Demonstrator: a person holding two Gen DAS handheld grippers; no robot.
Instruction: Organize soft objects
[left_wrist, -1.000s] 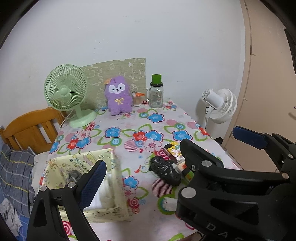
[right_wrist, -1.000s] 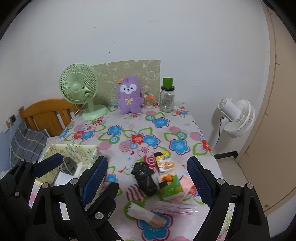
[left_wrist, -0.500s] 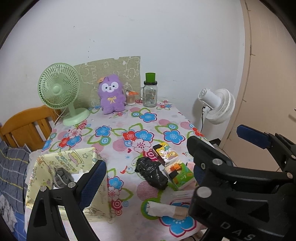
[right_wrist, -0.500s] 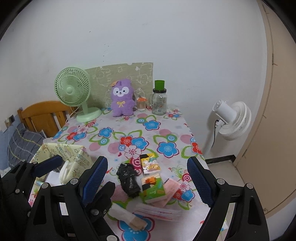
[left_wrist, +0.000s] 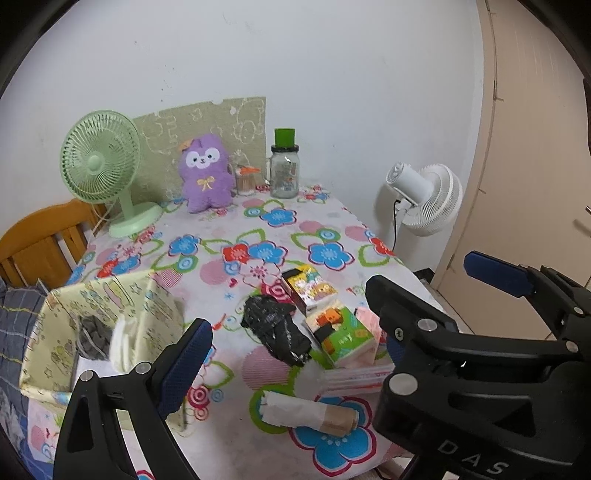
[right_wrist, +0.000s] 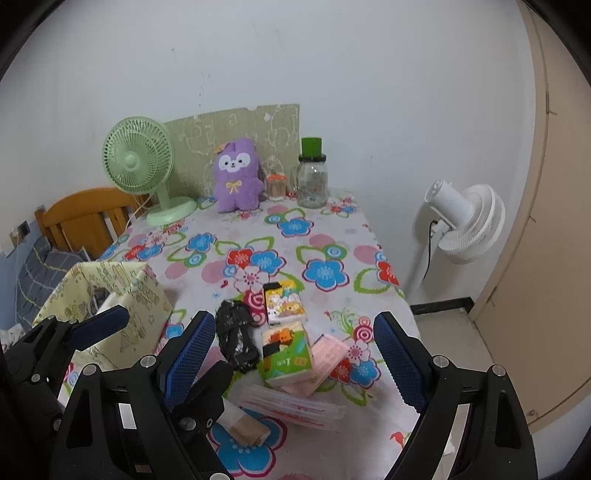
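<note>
- Both tongs hang spread and empty above the near edge of the surface: the right tongs over the pile, the left tongs beside them.
- The black bag lies at 12 o'clock from the right tongs, touching the green tissue pack; the pink pack sits at its 3 o'clock.
- The yellow box, at 9 o'clock, already holds soft things.
- Likely best: the person lowers one pair straight over a single item, pinches its middle, and lifts clear before swinging toward the box.
</note>
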